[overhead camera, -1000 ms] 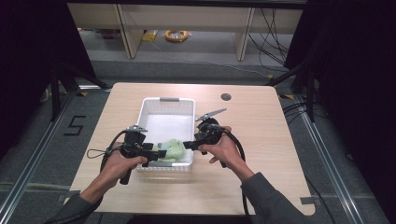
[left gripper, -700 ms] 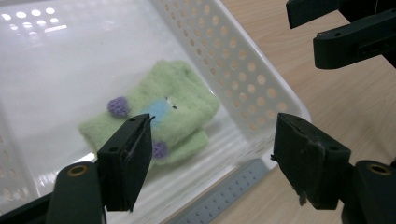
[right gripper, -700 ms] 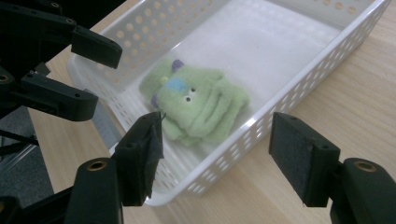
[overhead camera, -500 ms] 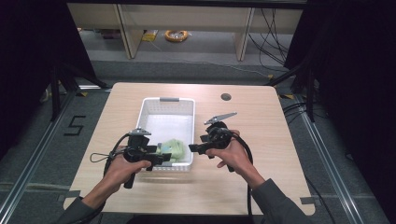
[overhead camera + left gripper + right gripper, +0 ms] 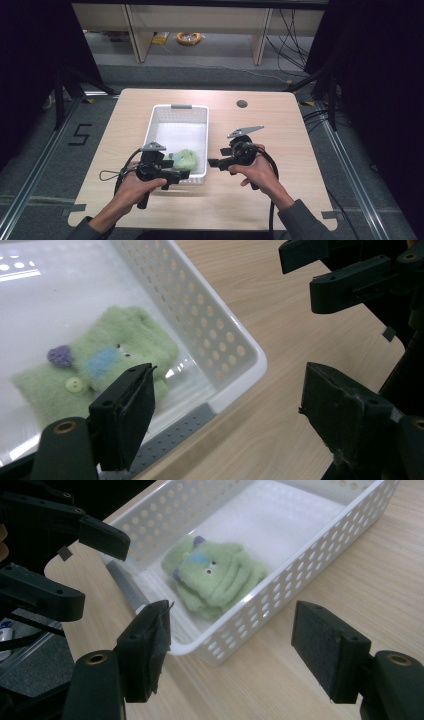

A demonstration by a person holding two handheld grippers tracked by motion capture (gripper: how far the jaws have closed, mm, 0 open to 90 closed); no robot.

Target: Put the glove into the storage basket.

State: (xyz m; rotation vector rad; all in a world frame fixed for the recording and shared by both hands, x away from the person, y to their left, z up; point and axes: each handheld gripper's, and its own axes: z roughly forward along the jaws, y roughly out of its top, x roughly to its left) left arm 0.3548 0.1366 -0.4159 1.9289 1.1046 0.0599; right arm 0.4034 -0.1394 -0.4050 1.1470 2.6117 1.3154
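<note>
In the high view, a pale wood-grain table (image 5: 300,150) with rounded corners carries a white rectangular plastic basket (image 5: 175,112) with a grey handle strip at its far end. A green plush toy (image 5: 186,160) lies inside the basket's near right corner. The left gripper (image 5: 182,175) sits at the basket's near edge, just beside the toy, and the right gripper (image 5: 212,162) hovers just outside the basket's right wall. Both have just been opening their jaws, with nothing between them.

In the left gripper view, the plush toy (image 5: 95,365) shows a fuzzy, fleecy surface with a purple tuft, a light blue patch and a small pale button. It rests flat on the smooth white floor of the basket (image 5: 215,335), whose wall is pierced with rows of round holes. The left gripper (image 5: 230,410) has its blocky black jaws spread wide over the basket's corner, holding nothing.

In the right gripper view, the toy (image 5: 215,577) lies rumpled against the perforated wall of the basket (image 5: 320,545), two small eyes facing up. The right gripper (image 5: 232,645) keeps its flat-padded jaws spread and empty, above the table beside the basket. The left gripper (image 5: 97,562) shows beyond, jaws apart.
</note>
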